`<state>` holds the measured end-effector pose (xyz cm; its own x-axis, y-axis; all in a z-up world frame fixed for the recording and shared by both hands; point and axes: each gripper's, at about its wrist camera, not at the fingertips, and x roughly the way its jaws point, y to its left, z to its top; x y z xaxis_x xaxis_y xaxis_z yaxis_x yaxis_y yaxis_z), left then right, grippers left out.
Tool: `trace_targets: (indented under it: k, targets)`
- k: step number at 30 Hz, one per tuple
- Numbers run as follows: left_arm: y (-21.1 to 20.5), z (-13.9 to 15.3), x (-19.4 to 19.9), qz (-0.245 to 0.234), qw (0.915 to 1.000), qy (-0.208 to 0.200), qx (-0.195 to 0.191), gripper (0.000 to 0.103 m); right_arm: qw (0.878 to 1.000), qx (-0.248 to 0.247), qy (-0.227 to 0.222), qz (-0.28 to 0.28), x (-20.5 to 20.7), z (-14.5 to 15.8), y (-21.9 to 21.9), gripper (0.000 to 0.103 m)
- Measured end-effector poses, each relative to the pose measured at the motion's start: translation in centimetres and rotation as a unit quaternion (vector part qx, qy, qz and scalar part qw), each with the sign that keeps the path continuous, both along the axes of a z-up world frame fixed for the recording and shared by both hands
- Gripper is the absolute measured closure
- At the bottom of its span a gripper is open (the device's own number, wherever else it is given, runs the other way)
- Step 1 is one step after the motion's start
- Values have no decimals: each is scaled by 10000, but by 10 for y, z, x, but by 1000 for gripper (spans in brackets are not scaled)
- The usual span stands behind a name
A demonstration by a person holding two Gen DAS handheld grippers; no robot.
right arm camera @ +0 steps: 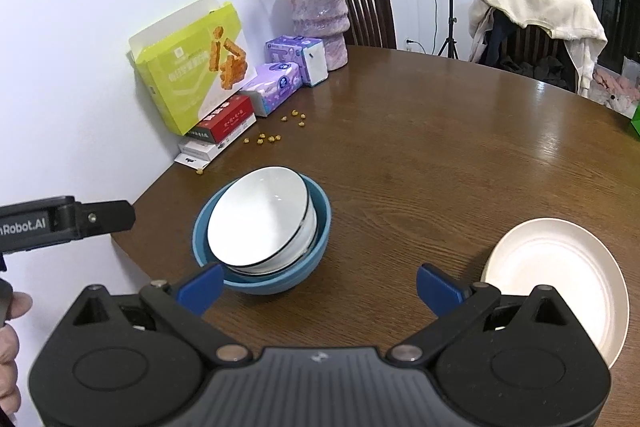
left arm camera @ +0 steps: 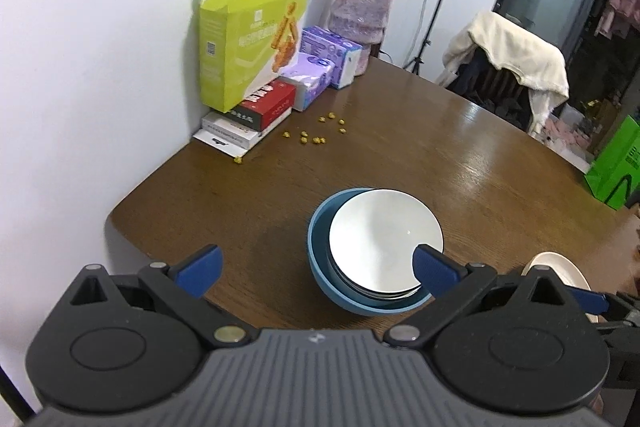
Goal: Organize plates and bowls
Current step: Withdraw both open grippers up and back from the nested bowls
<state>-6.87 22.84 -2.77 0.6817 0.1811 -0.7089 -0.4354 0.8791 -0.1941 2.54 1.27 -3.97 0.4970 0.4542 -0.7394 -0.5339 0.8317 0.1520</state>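
Note:
A white bowl [left arm camera: 380, 239] sits tilted inside a blue bowl [left arm camera: 318, 251] on the brown wooden table [left arm camera: 440, 147]. My left gripper [left arm camera: 318, 269] is open and empty, hovering just in front of the bowls, its right fingertip [left arm camera: 434, 269] over the white bowl's near rim. In the right wrist view the white bowl [right arm camera: 260, 217] rests in the blue bowl [right arm camera: 320, 227], and a cream plate [right arm camera: 556, 275] lies on the table to the right. My right gripper [right arm camera: 320, 287] is open and empty between the bowls and the plate. The left gripper's body shows at the left edge.
Against the wall stand a yellow-green snack box [right arm camera: 192, 79], red and white boxes [right arm camera: 224, 127], purple tissue packs [right arm camera: 280, 79] and a pink vase of roses [right arm camera: 320, 11]. Small yellow crumbs [right arm camera: 268, 138] lie scattered nearby. A chair draped with cream cloth [right arm camera: 536, 15] stands behind the table.

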Motion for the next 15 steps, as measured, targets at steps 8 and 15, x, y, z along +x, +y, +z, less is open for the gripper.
trace_targets:
  k: [8, 15]
  targets:
    - [21, -4, 23, -338, 9994, 46, -36, 0, 9998, -139, 44, -158, 11, 0, 23, 0]
    - [42, -11, 40, -520, 9985, 82, -172, 0, 9991, -194, 169, -346, 25, -3, 37, 0]
